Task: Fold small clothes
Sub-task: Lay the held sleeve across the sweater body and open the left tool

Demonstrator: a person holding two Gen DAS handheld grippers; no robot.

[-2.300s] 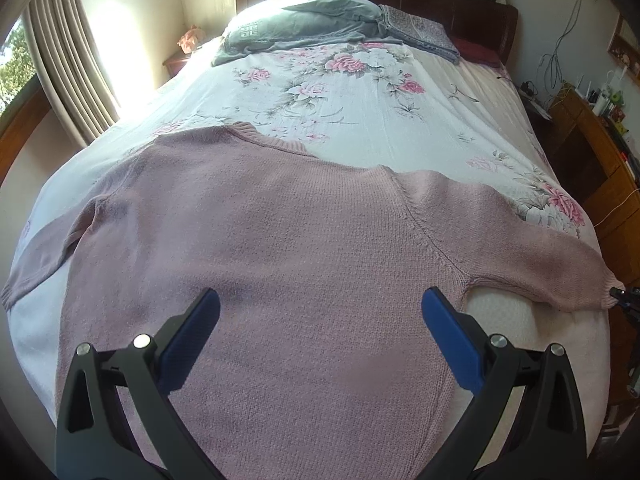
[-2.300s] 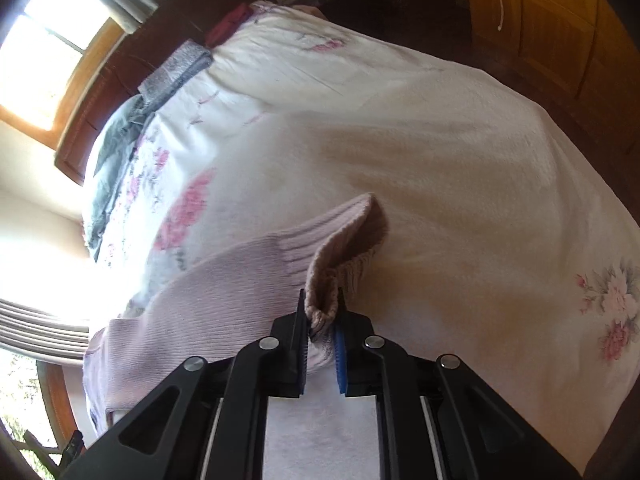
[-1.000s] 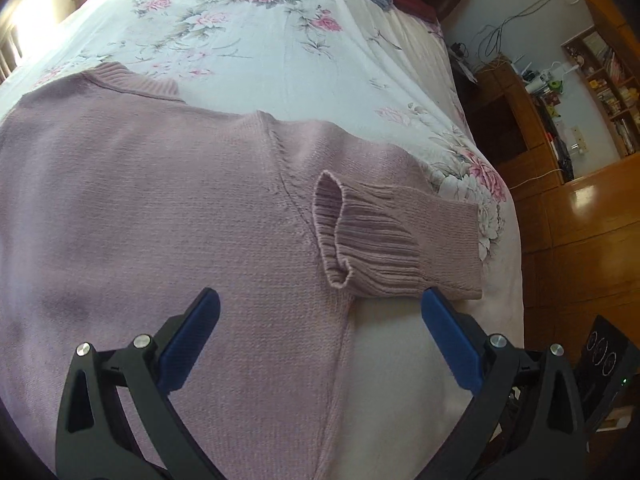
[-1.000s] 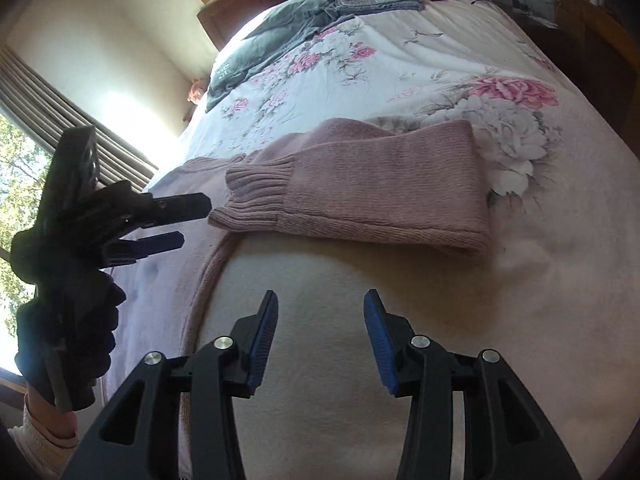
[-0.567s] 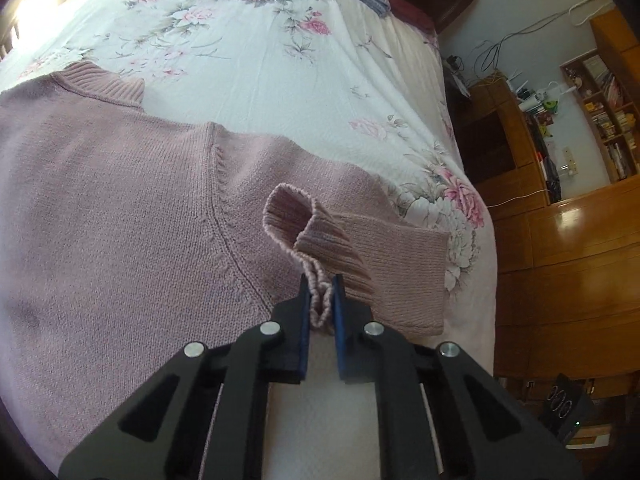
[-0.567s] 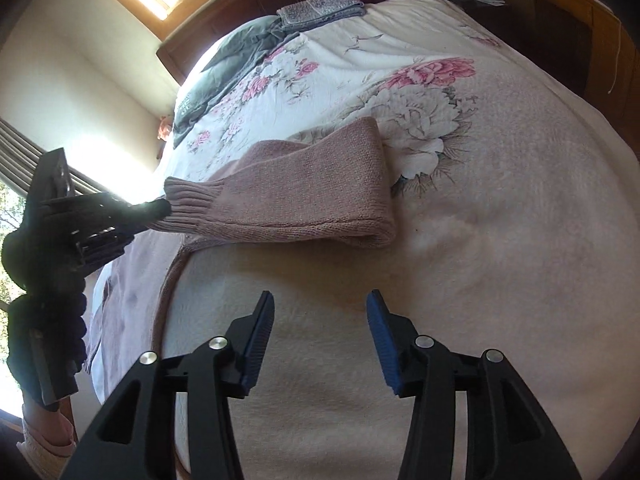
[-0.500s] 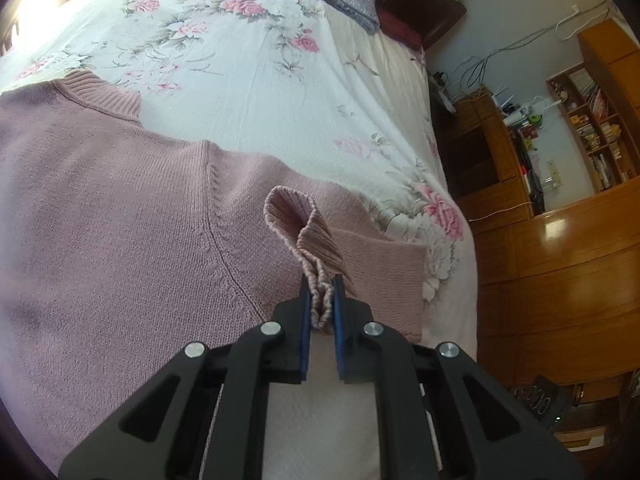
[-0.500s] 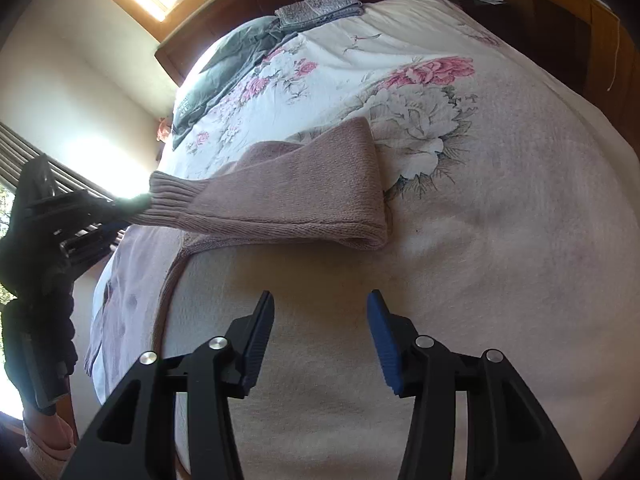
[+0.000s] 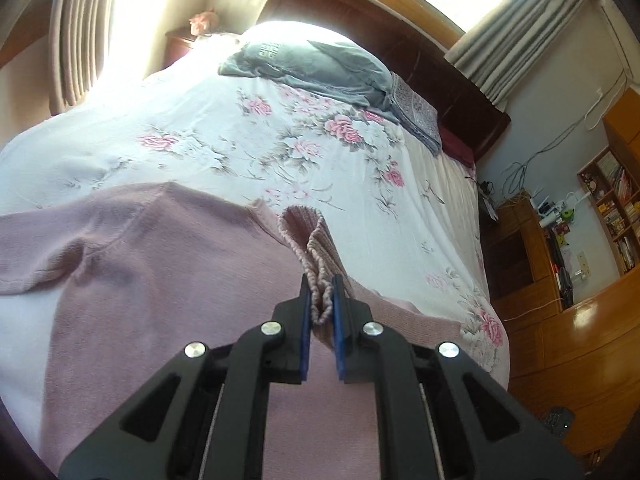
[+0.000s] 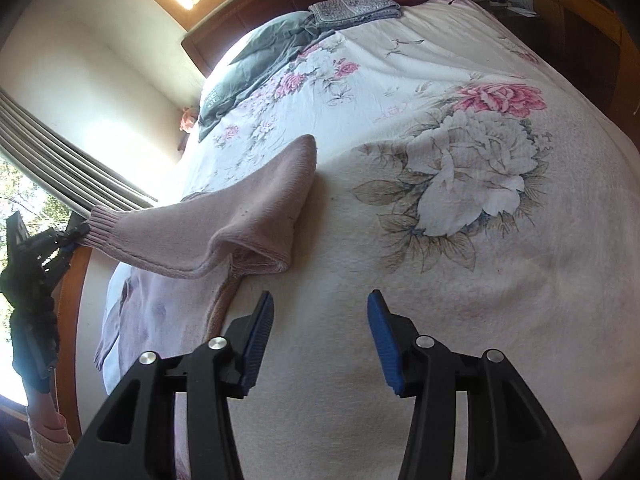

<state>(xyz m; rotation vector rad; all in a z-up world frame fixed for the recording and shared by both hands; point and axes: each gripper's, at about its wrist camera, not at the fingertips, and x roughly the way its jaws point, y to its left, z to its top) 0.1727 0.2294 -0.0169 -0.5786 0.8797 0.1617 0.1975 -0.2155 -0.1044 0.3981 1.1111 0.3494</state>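
Jaws of left gripper [image 9: 321, 312] pinch sweater cuff [image 9: 316, 248] lifted above bed [image 10: 480, 240]; right gripper [image 10: 320, 332] gapes empty

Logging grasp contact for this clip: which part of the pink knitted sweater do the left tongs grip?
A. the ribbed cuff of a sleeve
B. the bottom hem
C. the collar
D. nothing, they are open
A: the left tongs are shut on the ribbed cuff of the pink knitted sweater, lifting its sleeve.
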